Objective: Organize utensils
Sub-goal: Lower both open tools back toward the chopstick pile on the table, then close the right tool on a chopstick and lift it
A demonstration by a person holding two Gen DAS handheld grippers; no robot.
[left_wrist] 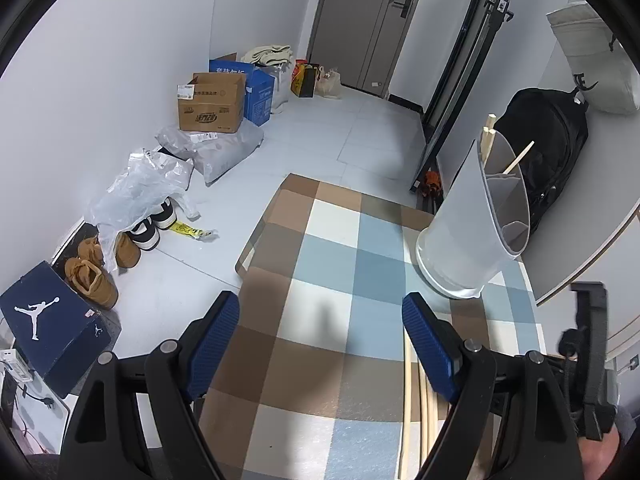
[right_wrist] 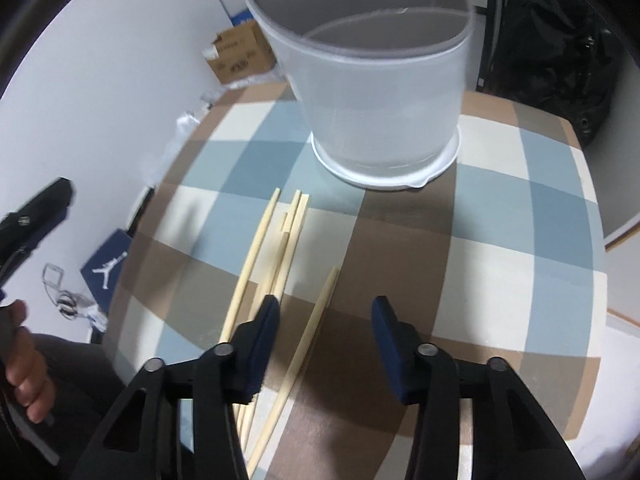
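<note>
A white divided utensil holder [left_wrist: 460,240] [right_wrist: 380,100] stands upright on a checked mat [left_wrist: 320,240] [right_wrist: 500,240], with a few wooden chopsticks [left_wrist: 518,158] sticking out of its far compartments. Several loose chopsticks [right_wrist: 276,248] [left_wrist: 416,400] lie on the mat in front of it. My right gripper [right_wrist: 326,308] points down at the mat with its jaws apart, and a single chopstick [right_wrist: 316,320] lies between them untouched by the pads. My left gripper [left_wrist: 320,304] hovers wide open over the mat, left of the holder, with nothing in it.
A dark blue shoe box [left_wrist: 52,328], tan shoes [left_wrist: 92,276], plastic bags and cardboard boxes [left_wrist: 212,100] line the left wall on the floor. A black backpack [left_wrist: 548,152] leans behind the holder. A person's hand [right_wrist: 20,360] shows at the left edge.
</note>
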